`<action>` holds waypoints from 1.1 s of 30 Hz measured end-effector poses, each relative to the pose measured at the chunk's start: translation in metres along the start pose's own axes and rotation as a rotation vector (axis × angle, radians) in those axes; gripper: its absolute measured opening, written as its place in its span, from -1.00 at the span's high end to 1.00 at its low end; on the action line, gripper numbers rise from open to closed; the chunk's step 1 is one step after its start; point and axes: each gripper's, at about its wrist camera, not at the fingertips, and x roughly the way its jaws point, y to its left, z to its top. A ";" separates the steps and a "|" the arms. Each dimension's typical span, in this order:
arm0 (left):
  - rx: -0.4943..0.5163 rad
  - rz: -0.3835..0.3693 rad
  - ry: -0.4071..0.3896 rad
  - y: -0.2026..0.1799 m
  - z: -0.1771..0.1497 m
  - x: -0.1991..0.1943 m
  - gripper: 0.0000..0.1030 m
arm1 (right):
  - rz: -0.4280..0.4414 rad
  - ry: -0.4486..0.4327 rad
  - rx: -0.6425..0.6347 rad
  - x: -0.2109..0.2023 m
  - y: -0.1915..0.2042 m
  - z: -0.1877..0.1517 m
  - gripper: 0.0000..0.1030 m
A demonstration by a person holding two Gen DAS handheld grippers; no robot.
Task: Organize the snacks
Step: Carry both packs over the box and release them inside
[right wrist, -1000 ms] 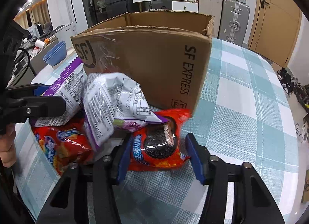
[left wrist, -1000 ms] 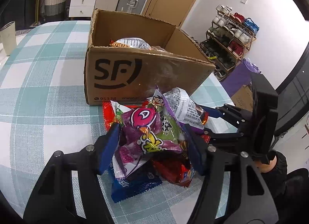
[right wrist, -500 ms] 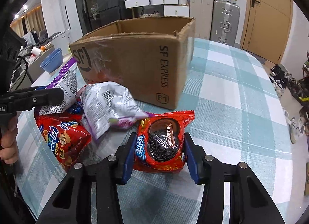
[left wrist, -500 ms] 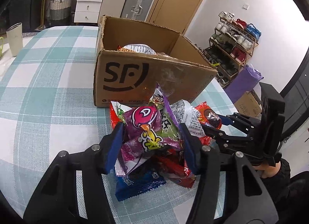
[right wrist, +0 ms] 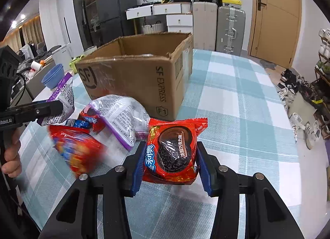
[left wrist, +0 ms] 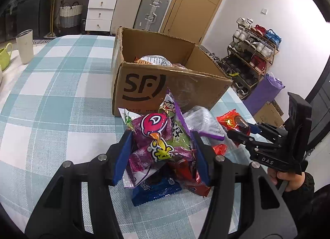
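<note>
My left gripper (left wrist: 162,154) is shut on a purple and green snack bag (left wrist: 158,138) and holds it above the pile. My right gripper (right wrist: 170,164) is shut on a red cookie pack (right wrist: 172,150), lifted off the table; it also shows in the left wrist view (left wrist: 232,121). An open SF cardboard box (left wrist: 165,88) stands behind, also in the right wrist view (right wrist: 140,76), with snacks inside (left wrist: 153,60). A blue pack (left wrist: 156,189), a red snack bag (right wrist: 76,150) and a clear-purple bag (right wrist: 121,117) lie on the table.
The table has a teal checked cloth (left wrist: 51,98). A cream tumbler (left wrist: 25,46) and a green cup (left wrist: 4,56) stand at its far left. Blue bowls (right wrist: 52,76) sit beyond the table edge. A shoe rack (left wrist: 255,49) stands by the wall.
Both grippers closed on their snacks and rose. The purple bag and the red cookie pack lifted off the pile; the red snack bag on the table is shifting.
</note>
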 end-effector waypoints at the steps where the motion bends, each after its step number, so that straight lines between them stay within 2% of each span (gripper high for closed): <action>1: 0.002 0.003 -0.005 -0.001 0.000 -0.002 -0.04 | 0.000 -0.010 0.004 -0.004 0.000 0.000 0.09; 12: 0.046 0.046 -0.079 -0.015 0.007 -0.035 -0.04 | 0.040 -0.134 0.011 -0.042 0.009 0.014 0.09; 24: 0.063 0.078 -0.125 -0.030 0.032 -0.054 -0.04 | 0.101 -0.204 -0.015 -0.045 0.026 0.049 0.09; 33: 0.062 0.069 -0.137 -0.041 0.059 -0.047 -0.04 | 0.110 -0.238 -0.031 -0.045 0.033 0.077 0.09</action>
